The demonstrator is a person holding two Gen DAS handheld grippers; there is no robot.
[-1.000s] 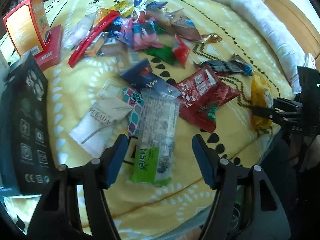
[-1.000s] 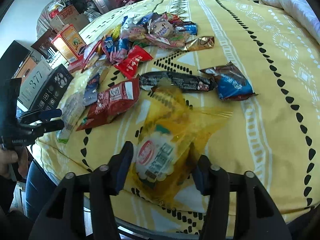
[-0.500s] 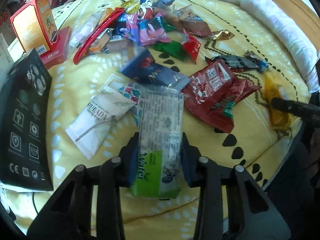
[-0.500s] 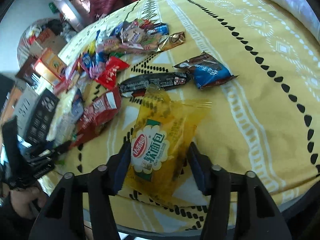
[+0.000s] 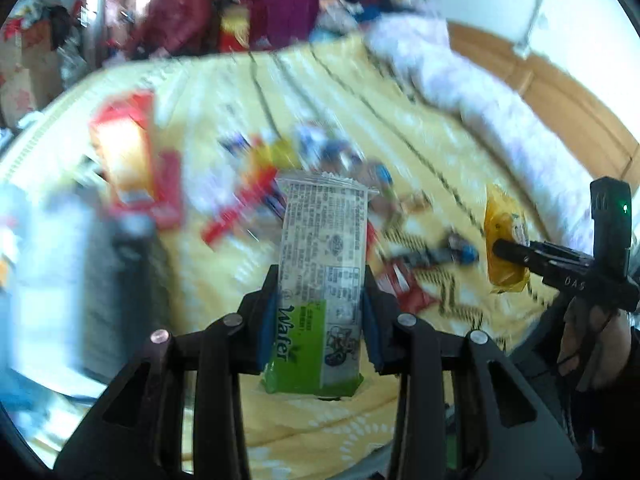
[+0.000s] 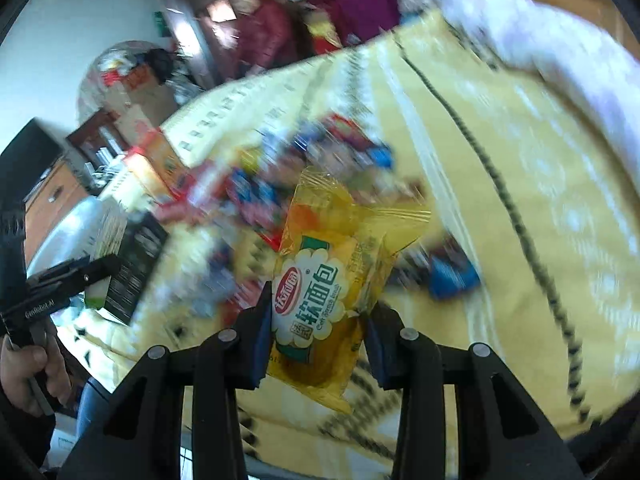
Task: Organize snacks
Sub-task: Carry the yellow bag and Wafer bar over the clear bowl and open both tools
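My left gripper [image 5: 320, 320] is shut on a clear and green wafer pack [image 5: 322, 264] and holds it upright above the yellow bedspread [image 5: 360, 100]. My right gripper [image 6: 318, 332] is shut on a yellow soft-bread packet [image 6: 324, 280], lifted off the bed. That packet also shows in the left wrist view [image 5: 504, 240], held in the right gripper [image 5: 508, 250]. The left gripper shows at the left edge of the right wrist view [image 6: 100, 270]. A blurred heap of snack packets [image 5: 288, 168] lies on the bed beyond both.
An orange box [image 5: 124, 152] and a black box [image 6: 136, 264] stand at the left side of the bed. A white quilt [image 5: 460, 80] lies along the far right by the wooden headboard [image 5: 560, 92]. Clothes and furniture fill the room behind.
Both grippers have risen from the bed with their packets and tilted up, so the room comes into view. The left had closed on the wafer pack, the right on the bread packet.
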